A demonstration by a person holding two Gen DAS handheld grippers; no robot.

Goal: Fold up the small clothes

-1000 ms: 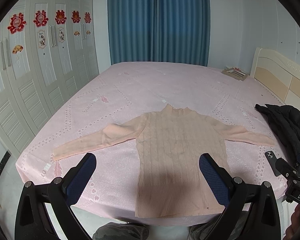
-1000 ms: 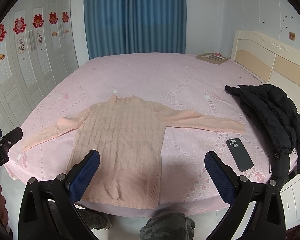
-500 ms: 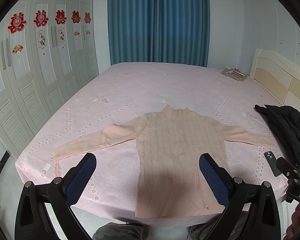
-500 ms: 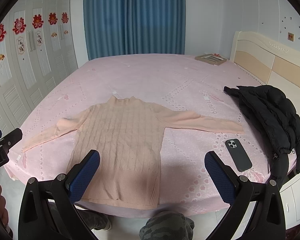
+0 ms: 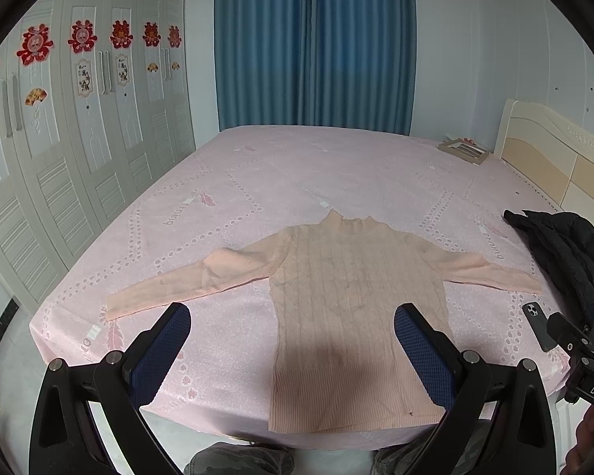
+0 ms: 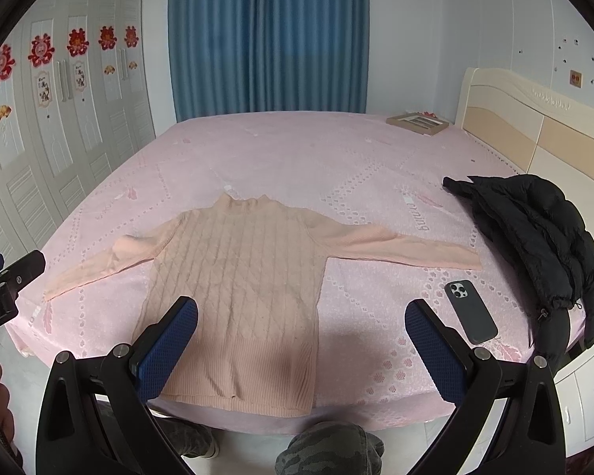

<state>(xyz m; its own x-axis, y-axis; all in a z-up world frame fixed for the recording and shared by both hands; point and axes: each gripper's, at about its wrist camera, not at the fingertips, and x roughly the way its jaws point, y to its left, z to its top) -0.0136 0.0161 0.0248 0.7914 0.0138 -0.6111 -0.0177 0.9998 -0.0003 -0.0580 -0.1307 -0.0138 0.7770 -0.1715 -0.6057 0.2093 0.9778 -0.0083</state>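
Both grippers, the left gripper (image 5: 293, 328) and the right gripper (image 6: 301, 324), hang above the near edge of the bed (image 6: 297, 150) with jaws spread wide, holding nothing. We judge the step in hand to be the first approach: no fold is made yet. The sweater (image 6: 237, 277) lies flat, face up, near the bed's front edge, both sleeves stretched sideways, collar pointing away from us. We recommend pinching each sleeve at the cuff and carrying it across the torso, keeping the knit taut to avoid bunching. Its peach cable-knit body is soft and stretchy, with a ribbed hem. Keep clear of the phone (image 6: 470, 311) and the black puffy jacket (image 6: 534, 237) to the right.
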